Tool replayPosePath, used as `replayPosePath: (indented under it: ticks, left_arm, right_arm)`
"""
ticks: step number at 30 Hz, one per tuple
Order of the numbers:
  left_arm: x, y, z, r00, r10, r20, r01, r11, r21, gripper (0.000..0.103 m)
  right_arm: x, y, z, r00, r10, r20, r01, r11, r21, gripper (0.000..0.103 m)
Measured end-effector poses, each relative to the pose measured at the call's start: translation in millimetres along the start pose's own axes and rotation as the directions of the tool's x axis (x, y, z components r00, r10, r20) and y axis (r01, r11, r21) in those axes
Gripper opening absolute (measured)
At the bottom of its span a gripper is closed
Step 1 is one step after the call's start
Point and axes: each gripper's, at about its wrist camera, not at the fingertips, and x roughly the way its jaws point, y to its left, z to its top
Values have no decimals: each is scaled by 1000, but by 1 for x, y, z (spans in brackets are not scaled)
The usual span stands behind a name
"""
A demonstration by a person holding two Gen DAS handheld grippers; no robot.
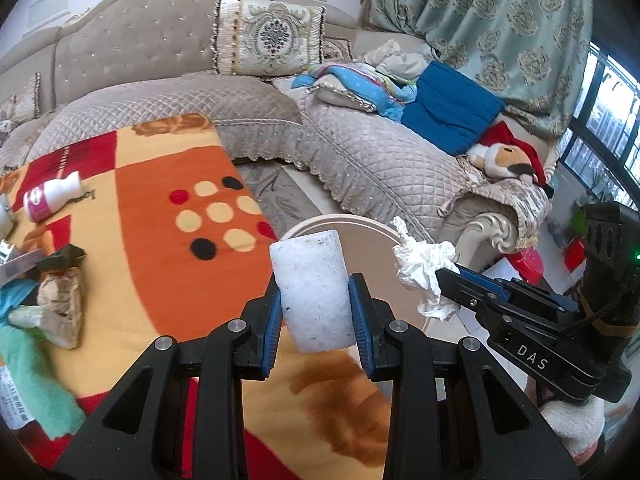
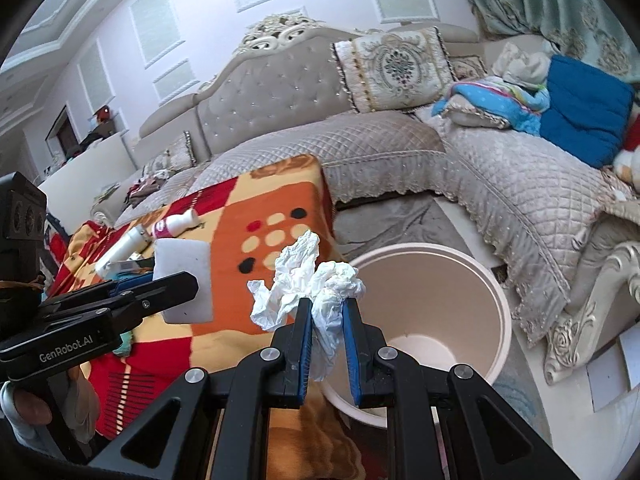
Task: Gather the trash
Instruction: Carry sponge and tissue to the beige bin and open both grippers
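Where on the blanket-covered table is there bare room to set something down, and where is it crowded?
The blanket is bare from the pink bottle across the dot pattern to the bin. Its left edge is crowded: brown bag, green cloth, small boxes.

The right gripper [image 1: 440, 276], seen from the left wrist camera, carries the white letters "DAS" on its black body, behind its fingers. The left gripper [image 2: 192, 280], seen from the right wrist camera, carries "GenRobot.AI" in white on its black side, well behind its fingertips. Print on the pink-labelled bottle [image 1: 50, 196] left of the left gripper is too blurred to read.
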Motion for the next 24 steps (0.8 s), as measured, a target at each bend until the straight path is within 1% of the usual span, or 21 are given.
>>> replayPosePath:
  ticks: [13,18,20,21,22,23,24]
  left_arm:
    - [32,-19,7,998,-59,-29,59,998,14,29]
    - [41,-17,7,995,-88,-42,88,996,-5,30]
    - [46,-15,7,995,-87,-47,86,996,-15,34]
    - [47,-14,7,995,-87,-50,87,996,-20,42]
    - [49,-12,7,994,-93,-57,91,995,-30,53]
    - [51,-10,6,993,-99,-60,97,995,-38,59]
    - [51,-9,5,993,-106,-59,103,994,-45,63]
  right_arm:
    - [12,-26,-6,999,-36,-33,38,998,48,14]
    - [20,-34,-8,998,-47,-51,51,997,63,14]
    - [25,-37,-8,997,-54,-61,58,996,68,14]
    - [27,-38,-8,996,-58,-64,62,996,69,14]
    - [29,-38,-8,996,-64,-67,69,995,69,14]
    - [31,-40,-8,995,-73,-68,78,995,70,19]
    - [33,-40,-8,994,-85,-71,90,993,70,26]
